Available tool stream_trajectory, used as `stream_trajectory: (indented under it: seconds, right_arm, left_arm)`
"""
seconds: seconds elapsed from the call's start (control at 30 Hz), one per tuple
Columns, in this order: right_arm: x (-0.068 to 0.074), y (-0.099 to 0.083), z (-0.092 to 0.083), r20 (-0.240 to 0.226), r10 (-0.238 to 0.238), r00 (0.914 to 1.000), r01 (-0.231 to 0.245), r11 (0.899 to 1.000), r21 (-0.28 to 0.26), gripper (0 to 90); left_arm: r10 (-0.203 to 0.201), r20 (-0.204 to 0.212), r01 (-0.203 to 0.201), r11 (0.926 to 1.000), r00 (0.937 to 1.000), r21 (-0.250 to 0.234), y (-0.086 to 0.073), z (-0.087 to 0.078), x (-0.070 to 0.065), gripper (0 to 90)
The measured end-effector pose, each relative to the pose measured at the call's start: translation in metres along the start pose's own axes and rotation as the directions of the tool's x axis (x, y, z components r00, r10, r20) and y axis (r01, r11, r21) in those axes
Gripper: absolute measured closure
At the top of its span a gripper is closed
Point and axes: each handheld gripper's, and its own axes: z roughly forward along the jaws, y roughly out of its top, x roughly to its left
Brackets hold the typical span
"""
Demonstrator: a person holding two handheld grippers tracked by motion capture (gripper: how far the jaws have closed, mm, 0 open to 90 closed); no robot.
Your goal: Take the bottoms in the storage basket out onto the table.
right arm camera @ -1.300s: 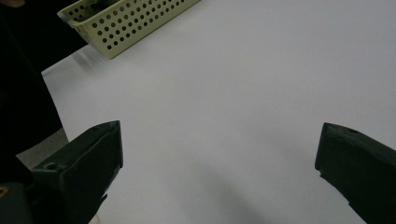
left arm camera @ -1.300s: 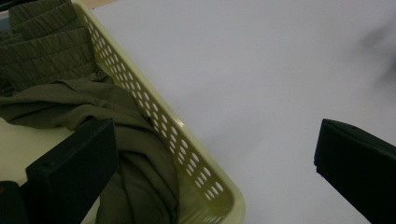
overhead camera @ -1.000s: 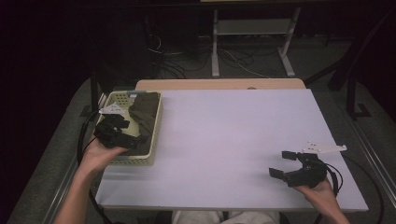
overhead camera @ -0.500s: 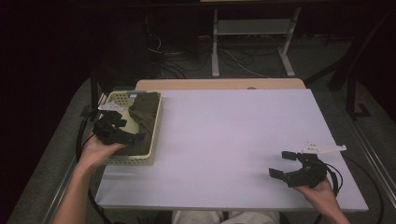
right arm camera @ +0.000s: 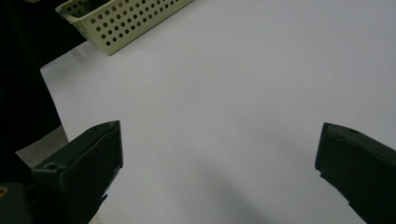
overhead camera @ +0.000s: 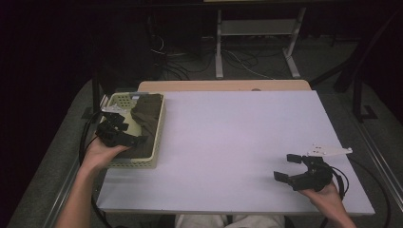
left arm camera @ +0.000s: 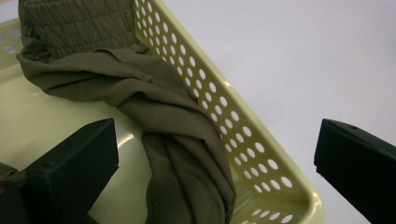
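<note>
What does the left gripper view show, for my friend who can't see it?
A crumpled olive-brown cloth lies inside a pale yellow basket with round holes in its wall. The left gripper has its two black jaws wide open, one over the basket's floor and one out over the white table, with the cloth's end and the basket wall between them.

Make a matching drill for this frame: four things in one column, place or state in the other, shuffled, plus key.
Things:
1. cloth
2. basket
3. left gripper
4. right gripper

Place or state:
A. open over bare table, near right
B. pale yellow, perforated walls, at the table's left edge
C. olive, crumpled, lying in the basket
D. open over the basket, one jaw inside its wall, one outside

Pairs: 1-C, 2-B, 3-D, 4-A
</note>
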Motion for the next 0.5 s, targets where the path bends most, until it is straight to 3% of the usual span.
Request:
stream_trajectory:
  seconds: [0.5]
  right_arm:
    - [0.001,0.0,0.0,0.004,-0.002,1.0,0.002,1.0,0.005,0.6]
  left_arm:
    - [-0.001,0.011,0.0,0.9988,0.9999,0.049,-0.002,0.016,0.009,0.0]
